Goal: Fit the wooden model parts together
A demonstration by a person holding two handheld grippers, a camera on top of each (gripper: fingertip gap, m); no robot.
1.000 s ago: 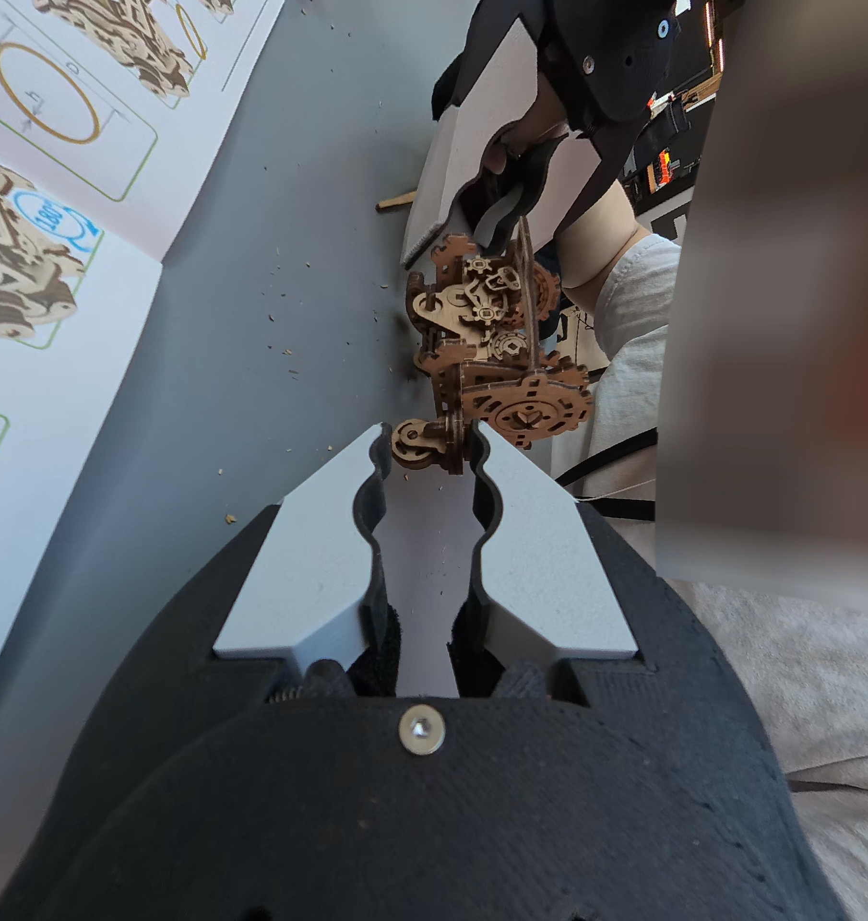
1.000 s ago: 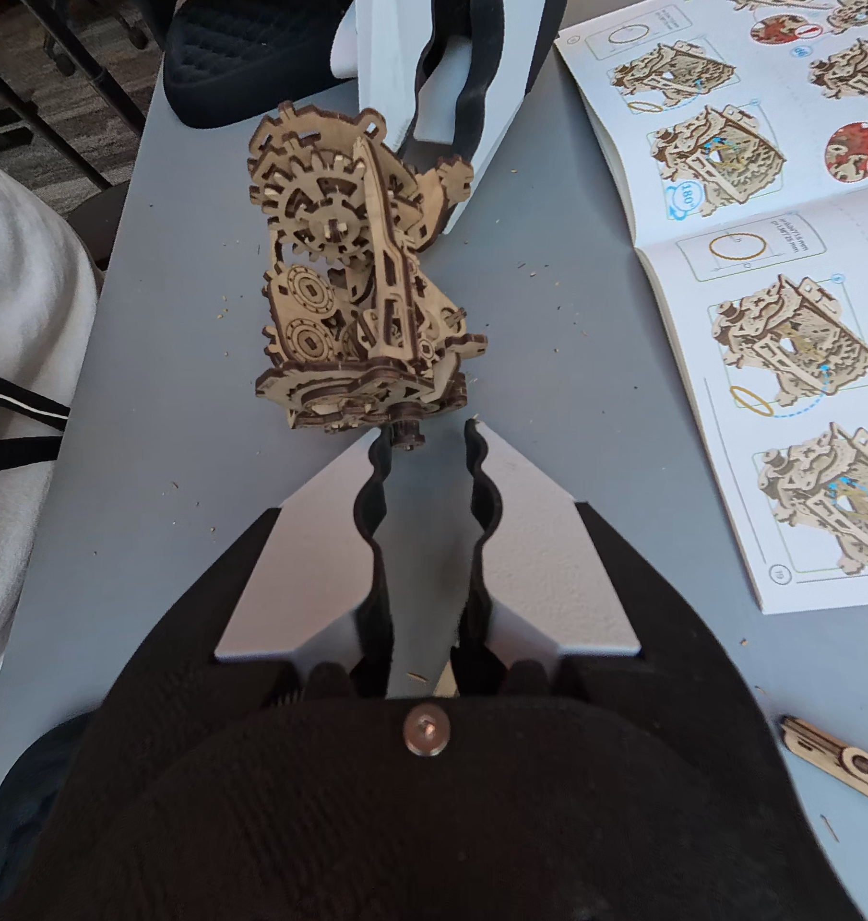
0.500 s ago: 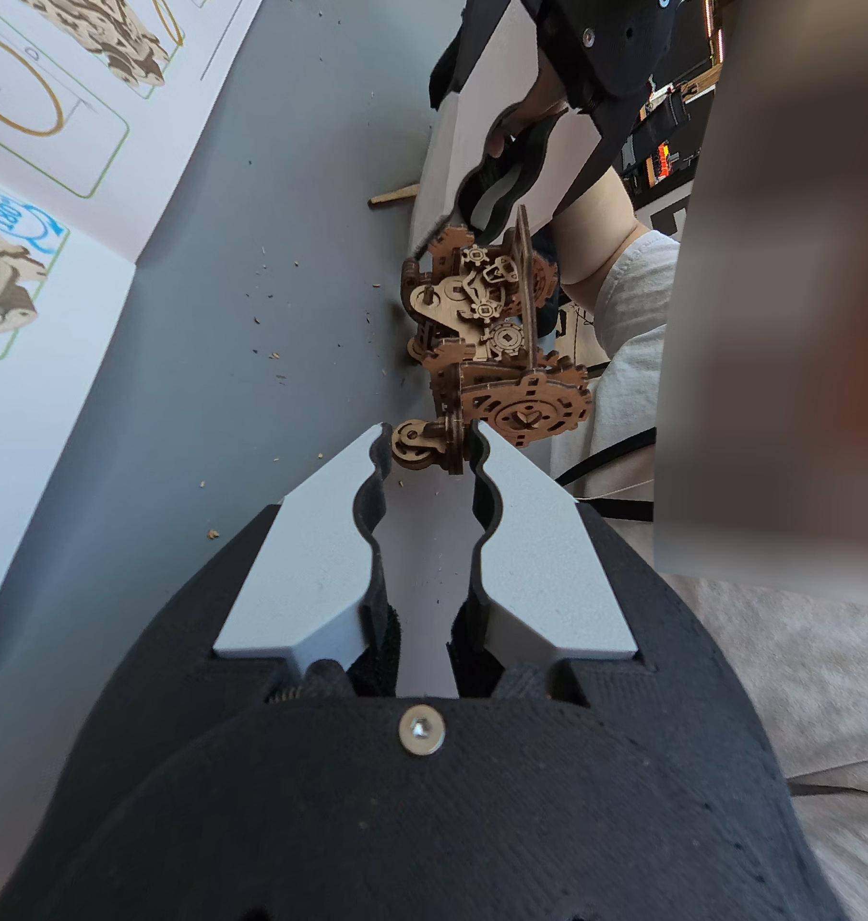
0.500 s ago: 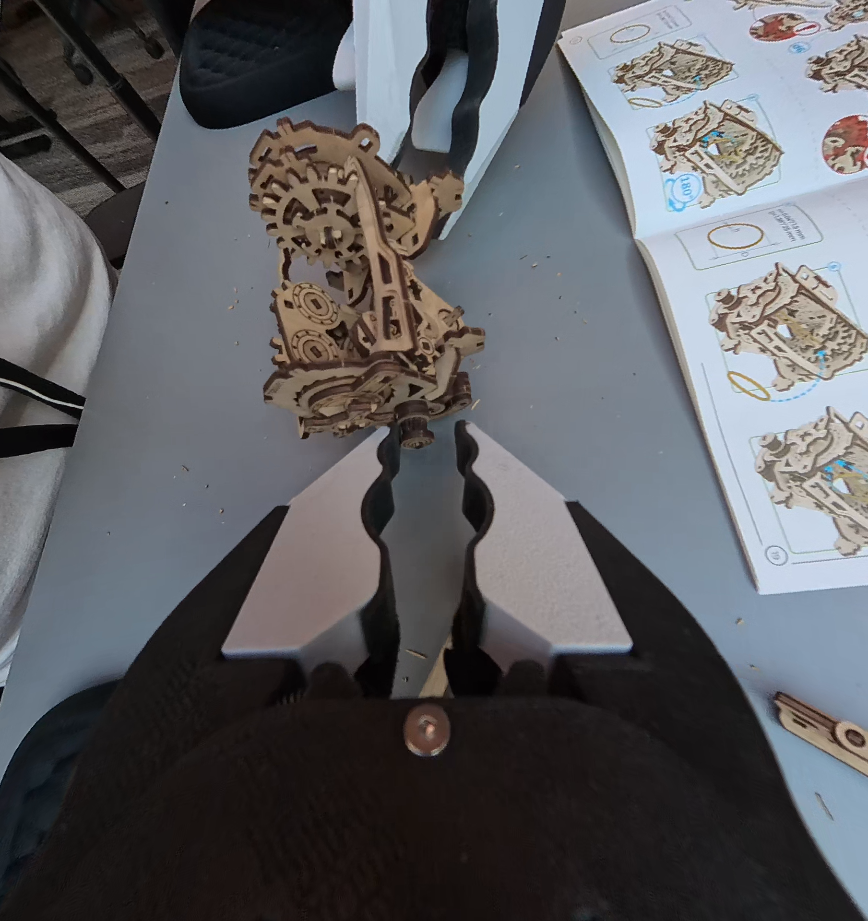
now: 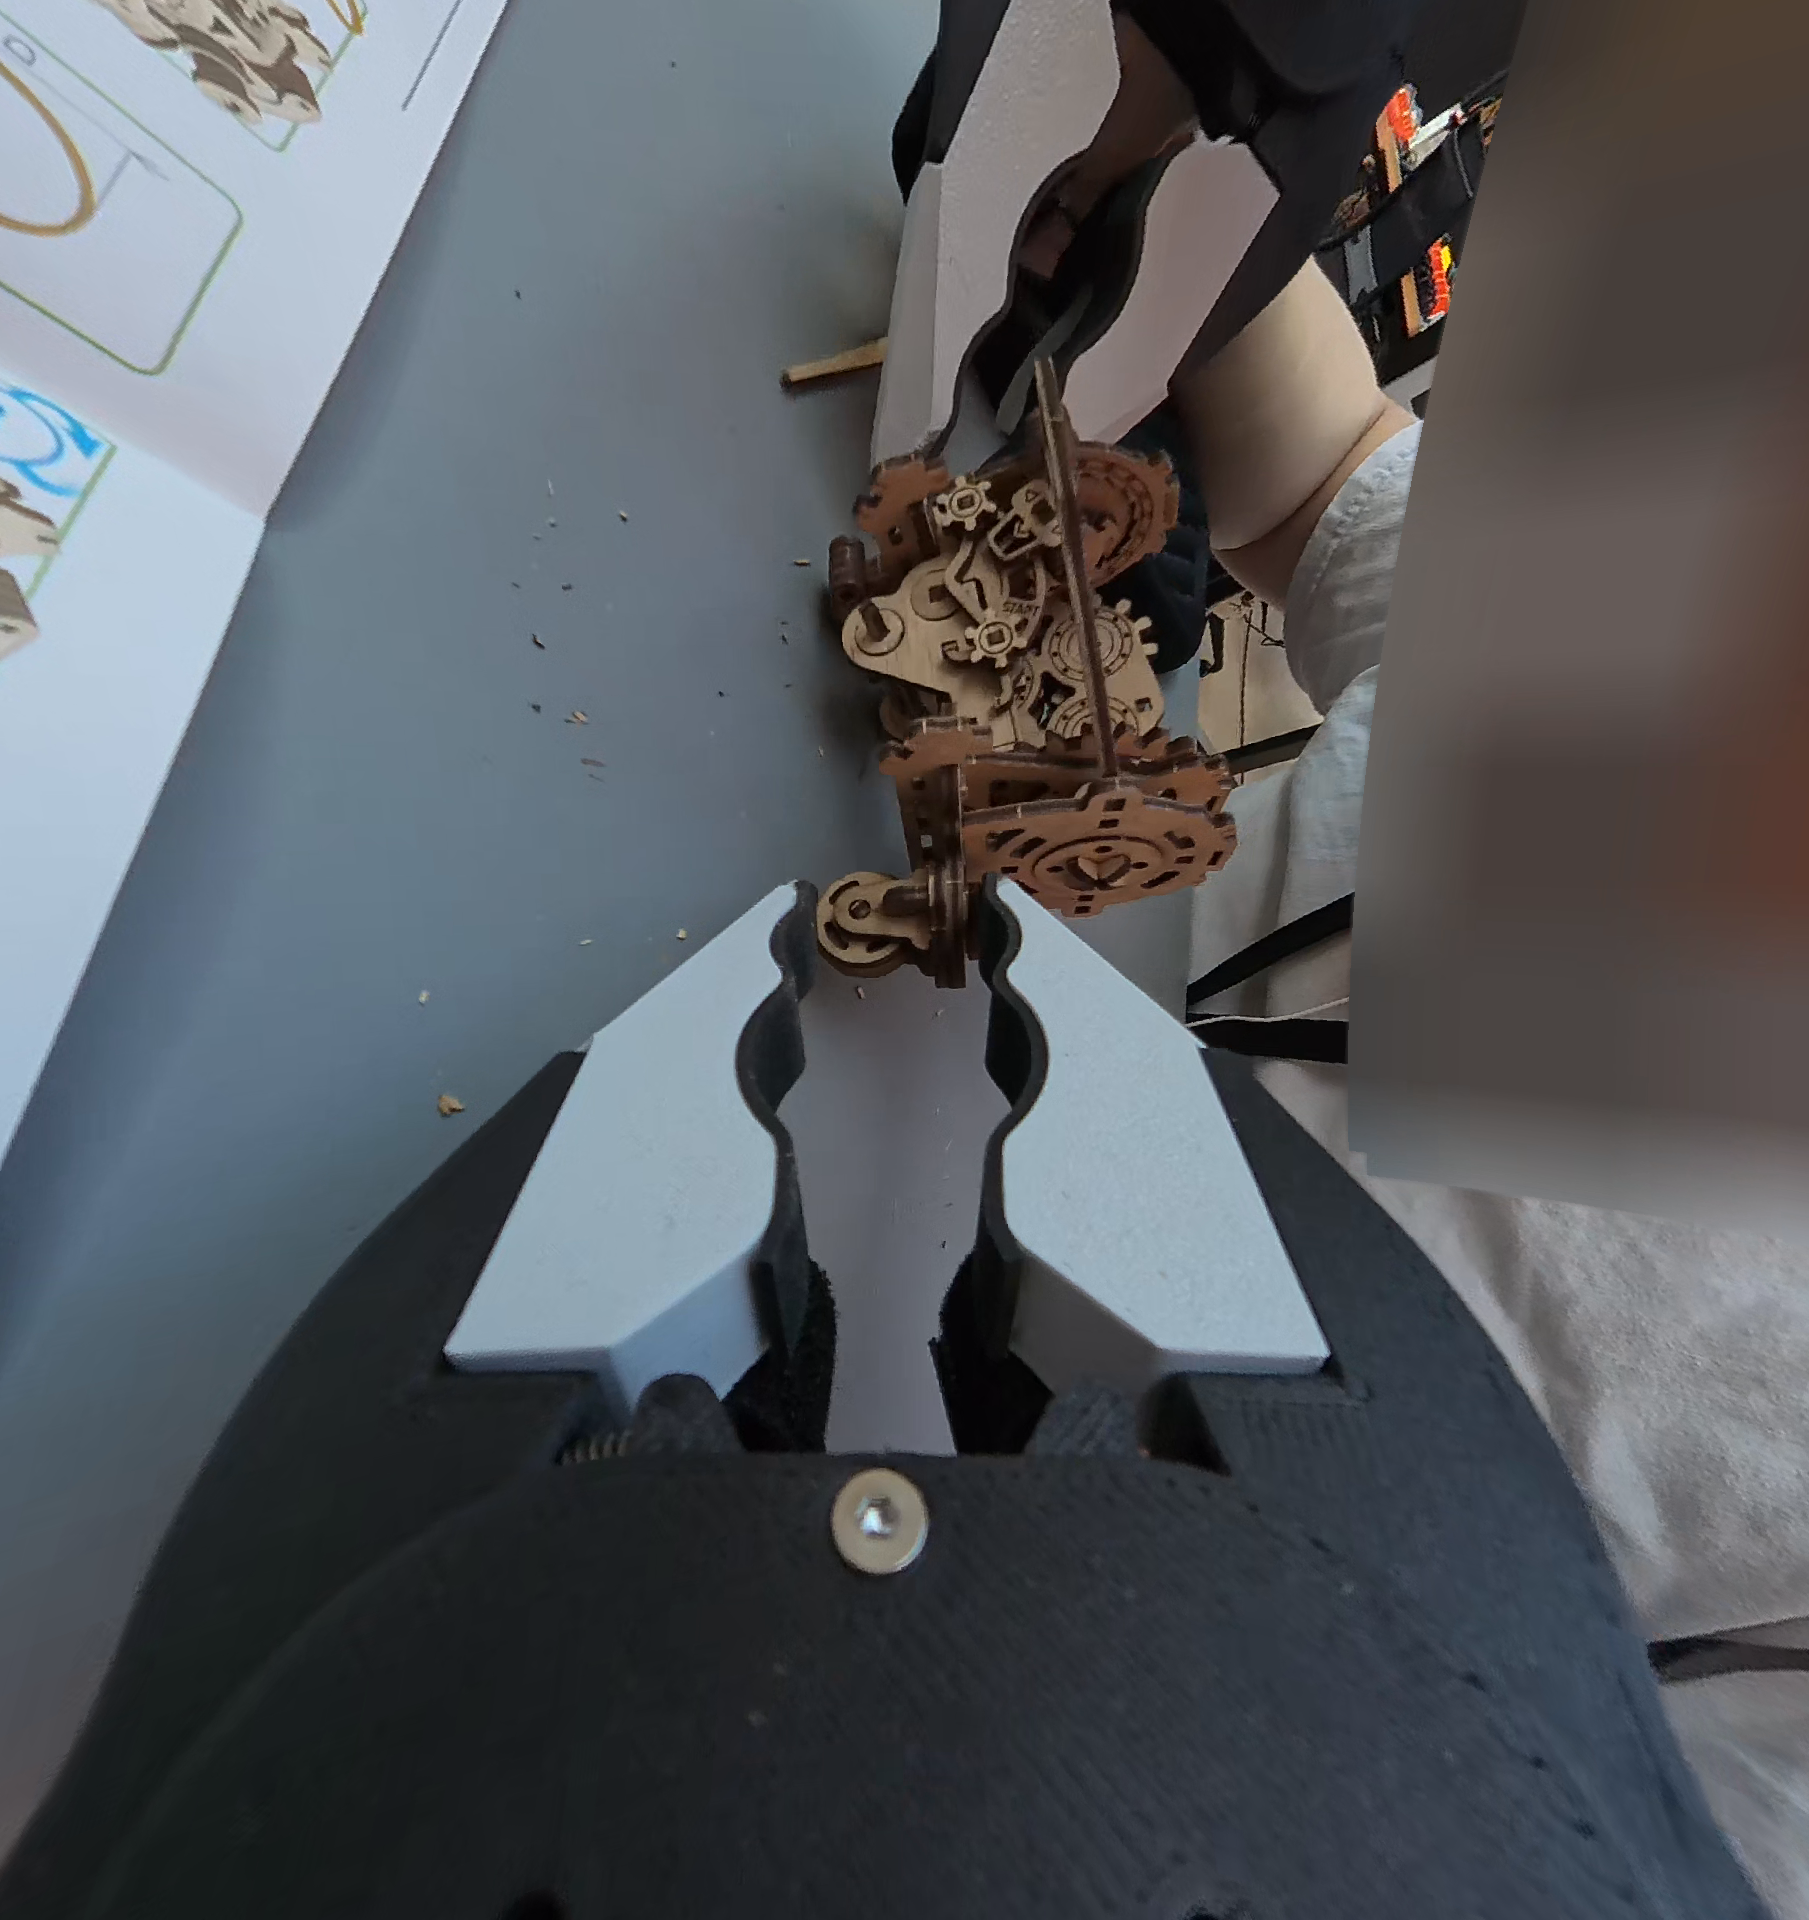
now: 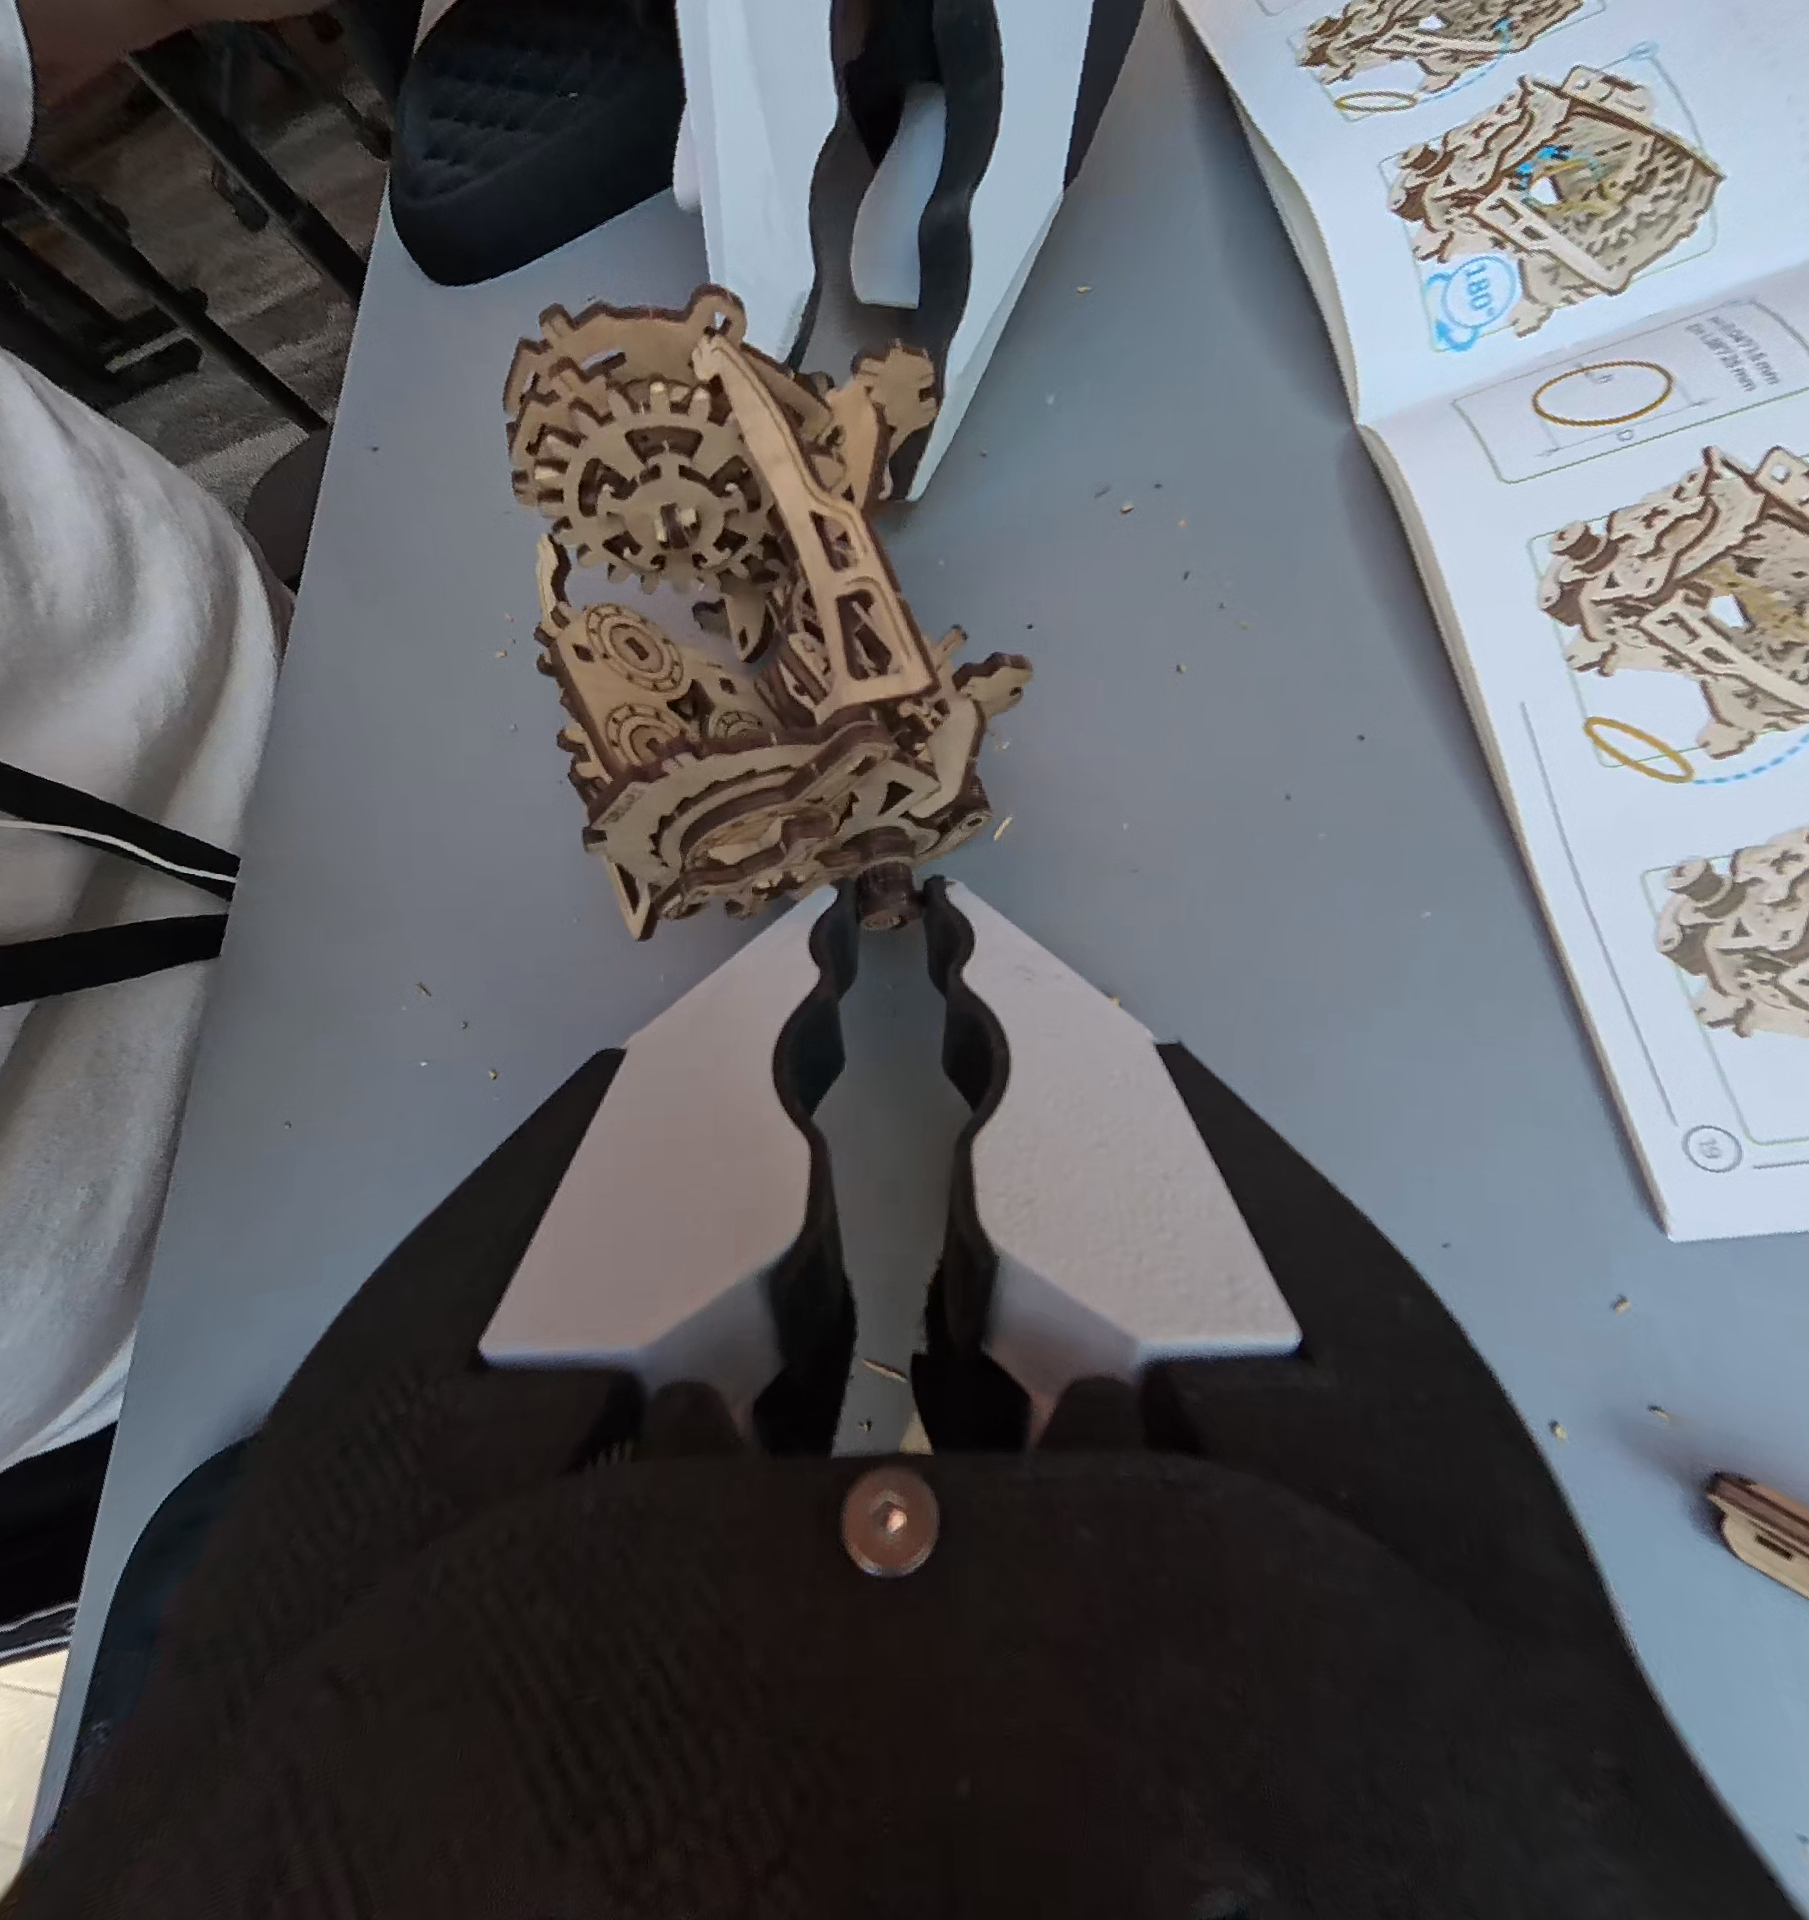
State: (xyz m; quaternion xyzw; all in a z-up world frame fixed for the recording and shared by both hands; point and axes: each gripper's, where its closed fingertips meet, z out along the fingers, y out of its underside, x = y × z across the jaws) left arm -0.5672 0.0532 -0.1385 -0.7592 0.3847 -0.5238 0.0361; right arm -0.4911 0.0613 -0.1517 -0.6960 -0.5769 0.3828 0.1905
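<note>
While both grippers' jaws pinch the wooden model (image 6: 754, 623) at opposite ends, contact points stay half hidden

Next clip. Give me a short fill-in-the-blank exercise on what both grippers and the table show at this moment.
1. Both the left gripper and the right gripper grip the same wooden ____.
2. The open instruction booklet lies on the ____ table.
3. The right gripper pinches a small dark ____ sticking out of the model.
4. A loose wooden piece lies ____ the booklet in the right wrist view.

Missing words: model; grey; peg; below
</note>
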